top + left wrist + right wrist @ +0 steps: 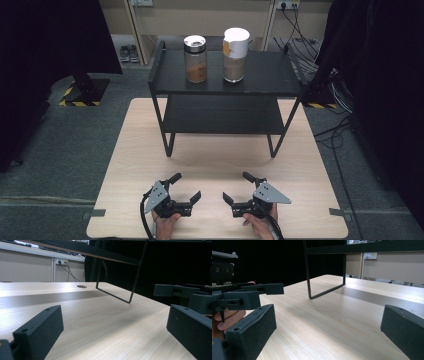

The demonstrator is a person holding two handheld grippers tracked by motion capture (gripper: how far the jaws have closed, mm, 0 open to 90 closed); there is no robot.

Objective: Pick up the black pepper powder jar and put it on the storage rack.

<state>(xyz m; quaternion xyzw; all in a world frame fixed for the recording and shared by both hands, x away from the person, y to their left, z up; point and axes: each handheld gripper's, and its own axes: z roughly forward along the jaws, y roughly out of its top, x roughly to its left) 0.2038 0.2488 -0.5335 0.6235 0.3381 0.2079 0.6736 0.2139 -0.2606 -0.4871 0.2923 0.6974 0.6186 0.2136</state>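
Two clear jars stand on the top shelf of a black metal rack (pixel 260 85): a steel-lidded jar (pixel 195 59) of brown powder and a white-capped jar (pixel 235 48), well apart from both tools. The left gripper (pixel 187 186) and right gripper (pixel 237 187) rest near the pale woodgrain table's (pixel 210 160) near edge, jaws spread wide, holding nothing.

Each hand-held gripper — left gripper (pixel 185 188), right gripper (pixel 239 186) — is built from black blocky jaws with small screw holes, topped by a grey three-cornered plate; a black cable is attached.
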